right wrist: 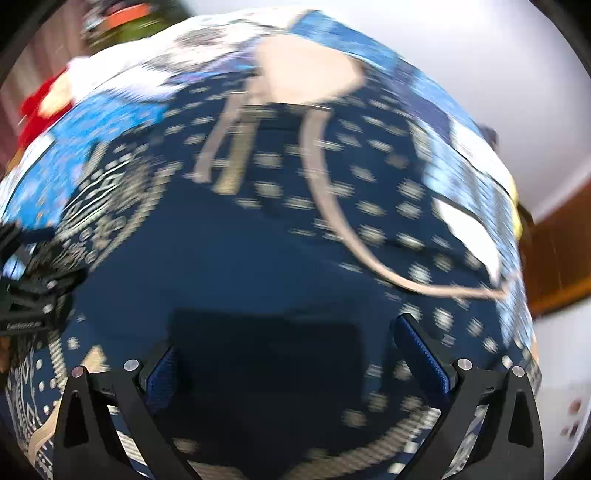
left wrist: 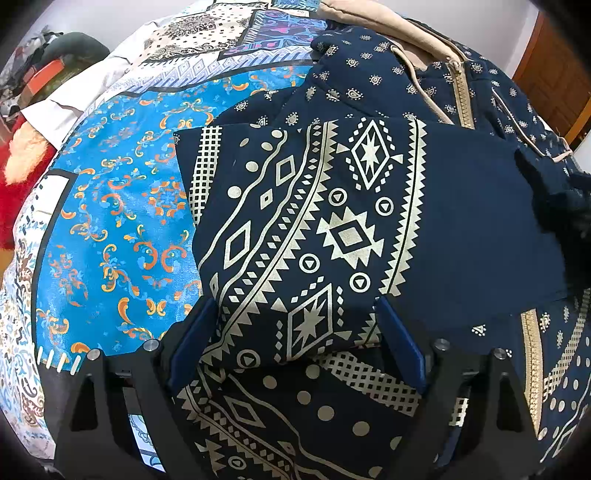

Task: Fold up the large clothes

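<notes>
A navy hoodie (left wrist: 461,221) with cream geometric print lies spread on the bed, its beige-lined hood (left wrist: 369,22) at the far end and its zip (left wrist: 461,96) running down the middle. A patterned sleeve (left wrist: 295,221) is laid across the body. My left gripper (left wrist: 297,332) hovers over the near edge of that sleeve, jaws wide open, blue pads (left wrist: 192,343) clear of the cloth. The right wrist view is blurred. There, my right gripper (right wrist: 291,354) stands open over plain navy cloth of the hoodie (right wrist: 240,258), with the drawstrings (right wrist: 332,206) beyond. The left gripper (right wrist: 33,291) shows at that view's left edge.
The bedspread (left wrist: 110,221) is bright blue with orange scrolls and pale patterned borders. A red plush thing (left wrist: 14,199) and a white cloth (left wrist: 74,99) lie at the bed's left. A wooden door (left wrist: 554,85) stands at the far right, beside a white wall (right wrist: 480,55).
</notes>
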The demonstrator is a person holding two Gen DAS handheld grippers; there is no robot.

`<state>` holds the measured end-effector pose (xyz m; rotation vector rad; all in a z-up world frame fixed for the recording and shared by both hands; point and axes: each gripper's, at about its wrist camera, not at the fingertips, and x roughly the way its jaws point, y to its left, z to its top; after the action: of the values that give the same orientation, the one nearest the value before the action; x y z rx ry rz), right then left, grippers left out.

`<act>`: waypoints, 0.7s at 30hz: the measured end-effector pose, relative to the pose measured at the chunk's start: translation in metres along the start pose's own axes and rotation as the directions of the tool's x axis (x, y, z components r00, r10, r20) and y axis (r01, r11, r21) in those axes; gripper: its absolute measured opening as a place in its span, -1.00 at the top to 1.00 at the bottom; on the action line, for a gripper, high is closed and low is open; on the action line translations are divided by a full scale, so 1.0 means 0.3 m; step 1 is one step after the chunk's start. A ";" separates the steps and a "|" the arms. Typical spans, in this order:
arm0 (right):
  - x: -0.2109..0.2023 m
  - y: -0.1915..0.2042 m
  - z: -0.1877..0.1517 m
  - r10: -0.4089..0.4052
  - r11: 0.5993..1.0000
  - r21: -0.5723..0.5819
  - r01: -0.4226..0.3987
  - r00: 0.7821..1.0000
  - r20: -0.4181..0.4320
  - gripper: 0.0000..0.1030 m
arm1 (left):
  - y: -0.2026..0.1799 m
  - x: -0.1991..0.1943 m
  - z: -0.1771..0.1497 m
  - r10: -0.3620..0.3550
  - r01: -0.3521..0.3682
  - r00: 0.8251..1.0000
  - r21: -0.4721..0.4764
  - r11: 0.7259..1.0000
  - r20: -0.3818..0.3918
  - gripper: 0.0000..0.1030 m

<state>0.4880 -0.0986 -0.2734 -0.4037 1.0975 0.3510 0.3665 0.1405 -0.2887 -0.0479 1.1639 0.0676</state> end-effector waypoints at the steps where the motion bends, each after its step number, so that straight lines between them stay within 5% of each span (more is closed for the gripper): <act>1: -0.002 -0.046 -0.009 0.006 0.999 0.038 -0.006 1.000 -0.011 -0.99 | -0.007 0.003 -0.002 0.003 -0.003 1.000 0.001 1.000 0.000 -0.73; 7: -0.053 -0.265 -0.122 -0.166 0.978 0.122 0.167 0.986 -0.022 -0.99 | -0.065 0.016 -0.012 0.051 -0.052 0.999 0.011 0.999 0.009 -0.82; 10: -0.078 -0.376 -0.199 -0.182 0.968 0.165 0.189 0.982 -0.052 -0.99 | -0.074 0.011 -0.009 0.064 -0.064 0.998 0.008 0.998 0.003 -0.89; 16: -0.141 -0.570 -0.327 0.031 0.923 0.385 -0.014 0.999 -0.036 -0.99 | -0.056 0.012 0.007 0.066 -0.067 0.997 -0.025 0.997 -0.026 -0.93; 21: -0.256 -0.653 -0.391 0.039 0.888 0.458 -0.041 0.999 0.014 -0.99 | -0.074 -0.025 0.048 0.102 -0.101 0.994 0.025 0.995 -0.045 -0.90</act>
<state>0.4555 -0.3320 -0.2228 0.0426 1.1455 0.1180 0.3784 0.1194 -0.2761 0.0302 1.2124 0.1436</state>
